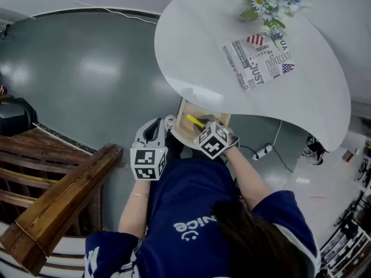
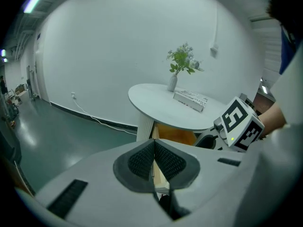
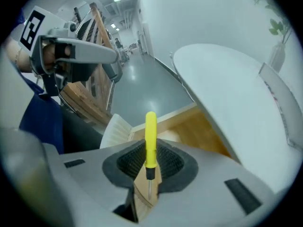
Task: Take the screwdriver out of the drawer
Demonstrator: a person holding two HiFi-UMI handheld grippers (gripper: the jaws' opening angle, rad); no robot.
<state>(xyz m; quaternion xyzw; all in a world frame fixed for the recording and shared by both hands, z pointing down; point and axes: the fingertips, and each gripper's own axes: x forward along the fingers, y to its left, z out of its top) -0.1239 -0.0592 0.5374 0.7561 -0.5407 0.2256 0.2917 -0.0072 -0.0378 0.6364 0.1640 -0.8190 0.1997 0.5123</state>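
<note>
Yellow screwdriver [image 3: 150, 141] is clamped by its handle in right gripper [image 3: 150, 167], over the open wooden drawer [image 3: 208, 134]. Judged light, rigid, with a smooth plastic handle: mid-handle grip advised, slip possible. Left gripper [image 2: 154, 163] is closed, nothing held

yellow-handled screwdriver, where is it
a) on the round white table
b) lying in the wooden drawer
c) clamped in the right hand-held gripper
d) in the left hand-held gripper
c: in the right gripper view the right hand-held gripper clamps the yellow-handled screwdriver above the open wooden drawer.
</note>
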